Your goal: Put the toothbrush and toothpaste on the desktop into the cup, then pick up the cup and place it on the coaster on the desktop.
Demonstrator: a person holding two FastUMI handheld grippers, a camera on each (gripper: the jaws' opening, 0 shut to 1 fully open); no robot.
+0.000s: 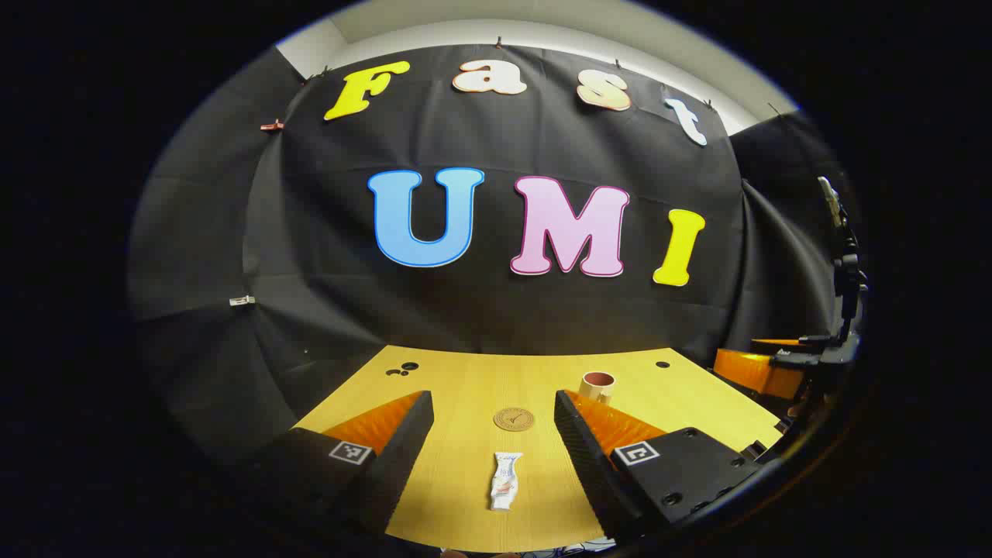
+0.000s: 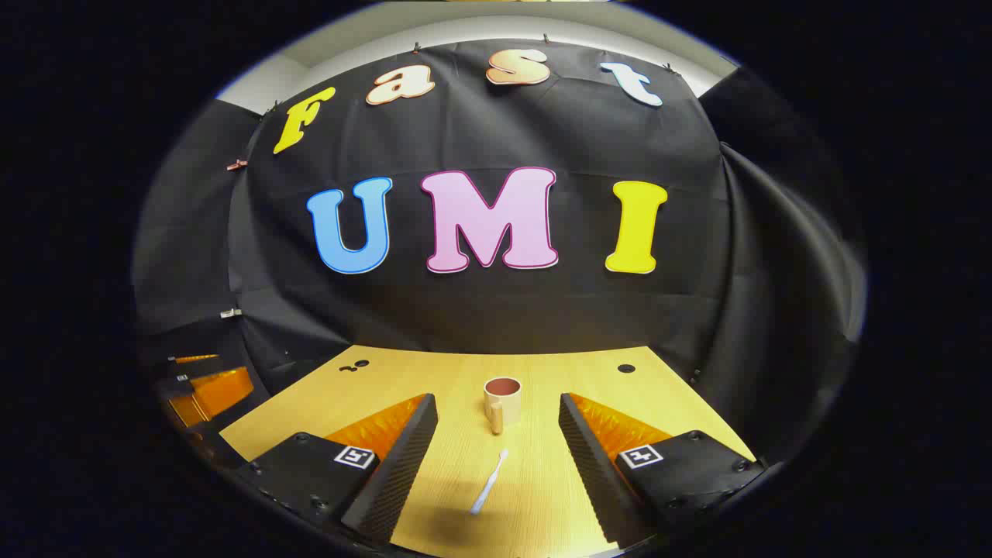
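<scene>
Here, in the left gripper view, the left gripper (image 1: 493, 418) hangs above the pale yellow wooden desktop (image 1: 465, 387) with its two fingers spread wide and nothing between them. Framed in the gap lies a small white toothpaste tube (image 1: 504, 480), flat on the wood and pointing lengthwise away from the camera. Beyond it sits a round brown cork-like coaster (image 1: 513, 419), apart from the tube. A cream cup with a dark reddish inside (image 1: 597, 385) stands upright farther back and to the right, partly behind the tip of the right-hand finger. At the far right edge of this view the other gripper (image 1: 775, 360) shows. In the right gripper view, the right gripper (image 2: 497, 422) is likewise wide open and holds nothing. A white toothbrush (image 2: 487, 483) lies flat on the desktop between its fingers, slightly slanted, and the cup (image 2: 501, 403) stands upright just beyond it, its handle turned toward the camera.
</scene>
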